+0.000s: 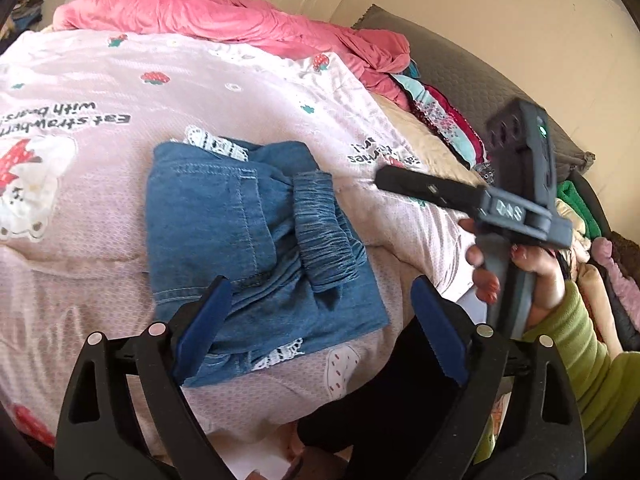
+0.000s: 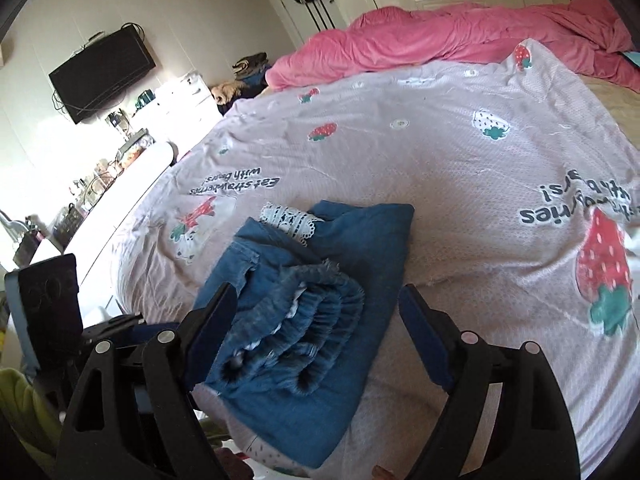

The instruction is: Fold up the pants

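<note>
Blue denim pants (image 1: 256, 248) with white lace trim lie folded into a compact bundle on the pink strawberry-print bedspread (image 1: 100, 208); the elastic waistband sits on top. They also show in the right wrist view (image 2: 304, 320). My left gripper (image 1: 320, 320) is open, its blue pads (image 1: 204, 324) apart over the bundle's near edge, holding nothing. My right gripper (image 2: 316, 328) is open just above the bundle's near side, empty. The right gripper's body (image 1: 516, 204) shows in the left wrist view, held by a hand to the right of the pants.
A crumpled pink blanket (image 1: 224, 16) lies along the far side of the bed. A pile of mixed clothes (image 1: 448, 120) sits at the right by a grey headboard (image 1: 460, 68). A TV (image 2: 100, 72) and cluttered white counter (image 2: 100, 184) stand left of the bed.
</note>
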Motion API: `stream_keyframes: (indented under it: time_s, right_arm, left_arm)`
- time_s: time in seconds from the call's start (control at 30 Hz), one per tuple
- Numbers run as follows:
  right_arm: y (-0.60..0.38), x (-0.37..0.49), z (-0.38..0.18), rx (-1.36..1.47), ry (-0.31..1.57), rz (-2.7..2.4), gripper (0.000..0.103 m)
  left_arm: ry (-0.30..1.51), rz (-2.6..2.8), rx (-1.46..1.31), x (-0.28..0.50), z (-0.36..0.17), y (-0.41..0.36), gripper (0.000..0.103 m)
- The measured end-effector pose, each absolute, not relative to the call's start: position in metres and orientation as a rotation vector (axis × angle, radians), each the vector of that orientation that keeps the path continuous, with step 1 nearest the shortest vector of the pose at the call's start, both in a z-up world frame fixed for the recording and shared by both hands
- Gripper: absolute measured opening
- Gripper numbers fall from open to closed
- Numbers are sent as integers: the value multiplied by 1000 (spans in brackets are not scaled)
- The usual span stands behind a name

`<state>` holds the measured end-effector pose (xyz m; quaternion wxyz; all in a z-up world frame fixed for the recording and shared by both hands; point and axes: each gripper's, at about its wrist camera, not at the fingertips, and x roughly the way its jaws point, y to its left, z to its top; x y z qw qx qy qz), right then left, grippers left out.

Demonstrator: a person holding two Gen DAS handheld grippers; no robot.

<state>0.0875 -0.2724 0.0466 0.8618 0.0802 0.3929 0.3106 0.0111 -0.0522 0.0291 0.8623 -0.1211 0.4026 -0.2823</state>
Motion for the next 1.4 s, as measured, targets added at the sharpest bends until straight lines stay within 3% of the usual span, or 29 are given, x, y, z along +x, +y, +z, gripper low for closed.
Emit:
stream_keyframes:
  time_s: [0.17, 0.87, 0.97, 1.03, 1.1, 1.23, 1.27, 1.3, 1.33, 1.4]
  right_arm:
    - [-275, 58, 48, 139, 796, 653, 87]
    - [-184, -26, 39, -233, 695, 815, 87]
    - [-166, -23, 34, -314, 688, 831, 81]
    - [-154, -22, 31, -358, 684, 852, 73]
    - [-145, -17, 26, -402, 689, 861, 65]
    - [-130, -7, 15, -490, 689, 823, 48]
    - [-129, -4, 11, -488, 689, 838, 39]
    - [-127, -1, 7, -491, 712, 855, 21]
    - [-126, 0, 2, -501, 743, 865, 13]
    - [-129, -3, -3, -502, 764, 882, 11]
  left_arm:
    - [816, -545, -234, 10, 36, -36, 87]
    - [889, -392, -185, 56, 9, -6, 91]
    - [903, -386, -171, 66, 4, -8, 91]
    - [921, -391, -177, 76, 0, -10, 90]
    - [951, -400, -197, 87, -6, -10, 83]
    - [966, -399, -207, 100, -11, -11, 83]
    - [968, -395, -205, 102, -13, -11, 83]
    - [969, -394, -205, 103, -14, -12, 83]
    - [970, -393, -202, 104, -16, -12, 83]
    - [965, -391, -191, 103, -17, -13, 83]
